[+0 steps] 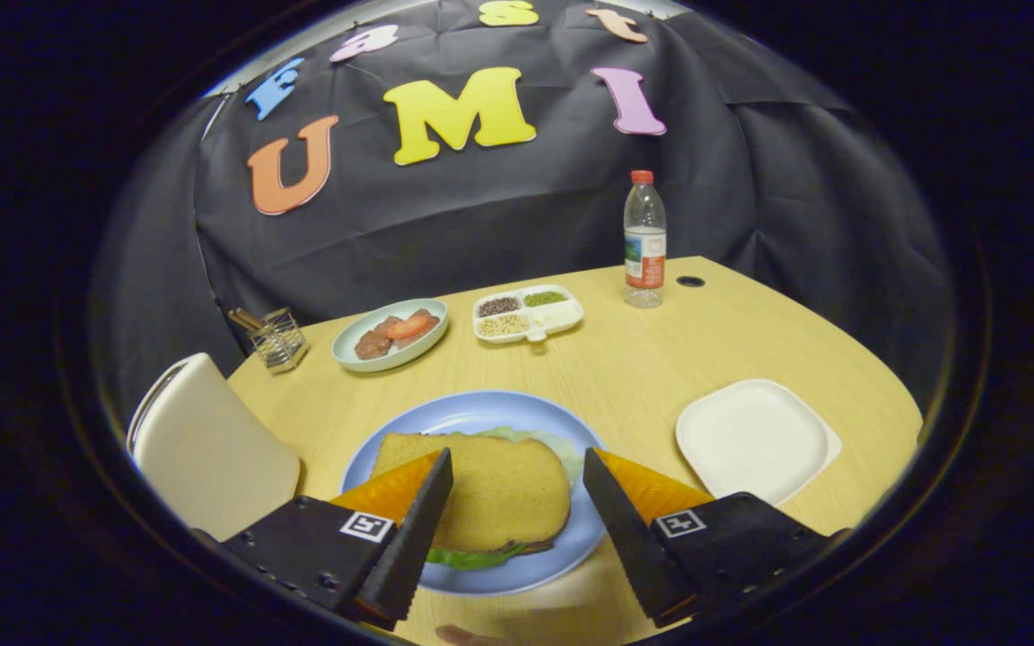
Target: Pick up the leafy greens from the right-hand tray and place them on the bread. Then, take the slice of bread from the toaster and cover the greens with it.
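Fingers [517,498] spread apart flank bread [490,489] covering greens [544,441] on blue plate [481,414].

Light wooden tabletop [643,377] set with dishes around a round blue plate [445,422].

Behind the plate lie a pale green oval dish [346,345] and a white divided tray [562,316]; farther back stands a clear plastic bottle with a red cap [644,238]. A square white tray [755,440] lies right of the plate, a white toaster [212,449] left, a wire holder [279,339] beyond it.
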